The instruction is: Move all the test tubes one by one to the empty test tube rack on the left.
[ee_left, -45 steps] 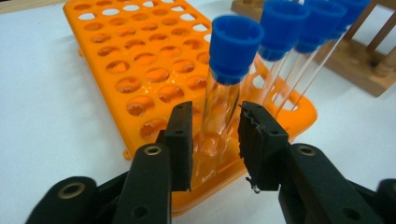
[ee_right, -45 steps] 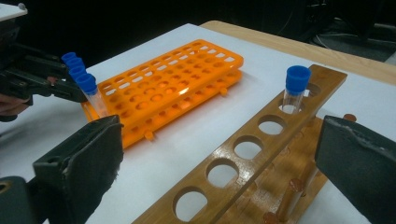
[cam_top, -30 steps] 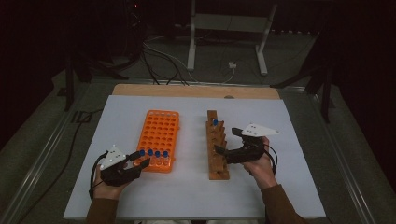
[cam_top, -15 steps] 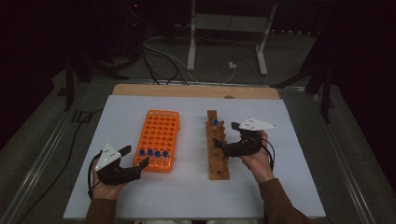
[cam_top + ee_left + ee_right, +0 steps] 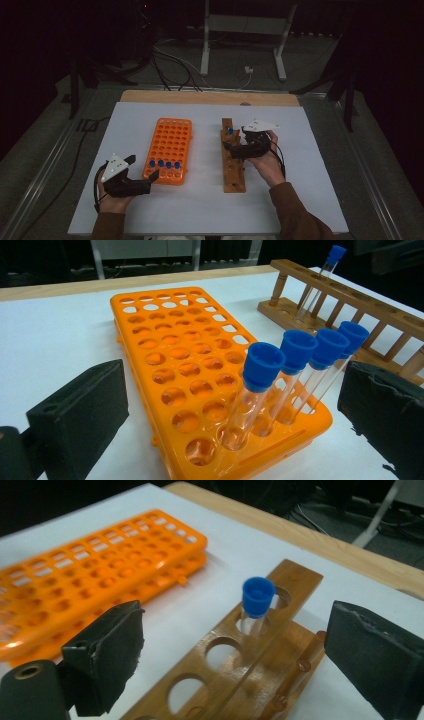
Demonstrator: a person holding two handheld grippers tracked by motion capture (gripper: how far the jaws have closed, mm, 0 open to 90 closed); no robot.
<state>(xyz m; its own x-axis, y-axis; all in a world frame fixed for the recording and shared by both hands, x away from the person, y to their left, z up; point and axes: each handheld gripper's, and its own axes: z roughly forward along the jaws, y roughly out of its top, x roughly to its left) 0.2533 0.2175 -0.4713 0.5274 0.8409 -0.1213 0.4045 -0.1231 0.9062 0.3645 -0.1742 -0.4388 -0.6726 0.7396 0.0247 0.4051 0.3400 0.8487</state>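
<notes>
In the high view the right hand hides part of the wooden rack (image 5: pixel 233 165), and the glass of the four blue-capped tubes (image 5: pixel 164 164) in the orange rack's (image 5: pixel 170 145) near row is hard to make out. The right gripper (image 5: pixel 235 146) has shifted farther along the wooden rack since a second ago, toward the lone capped tube (image 5: pixel 257 605) standing in a round hole; its jaws have just been closing slightly, apart, nothing between. The left gripper (image 5: pixel 150 181) sits at the perforated plastic rack's near left corner, jaws just opened wide, empty.
</notes>
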